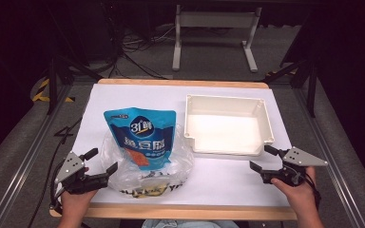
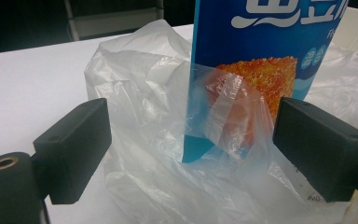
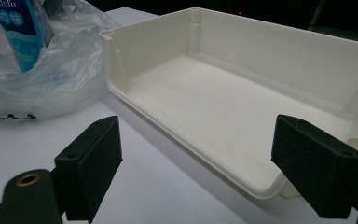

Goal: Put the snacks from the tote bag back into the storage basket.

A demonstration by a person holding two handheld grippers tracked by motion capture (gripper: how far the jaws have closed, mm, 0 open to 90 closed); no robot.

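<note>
Pouch (image 1: 141,137): blue, upright in clear plastic bag (image 1: 123,173), long axis vertical
Left gripper (image 1: 100,161): jaws apart, holding nothing
Right gripper (image 1: 261,158): jaws apart, holding nothing

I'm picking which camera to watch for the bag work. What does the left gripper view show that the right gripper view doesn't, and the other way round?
The left gripper view alone gives the orange food picture on the blue pouch, seen through the clear plastic bag, between the open left gripper. The right gripper view alone gives the bare inside of the white tray, its near rim between the open right gripper. Both share the pouch standing in the bag, on the white table sheet.
</note>
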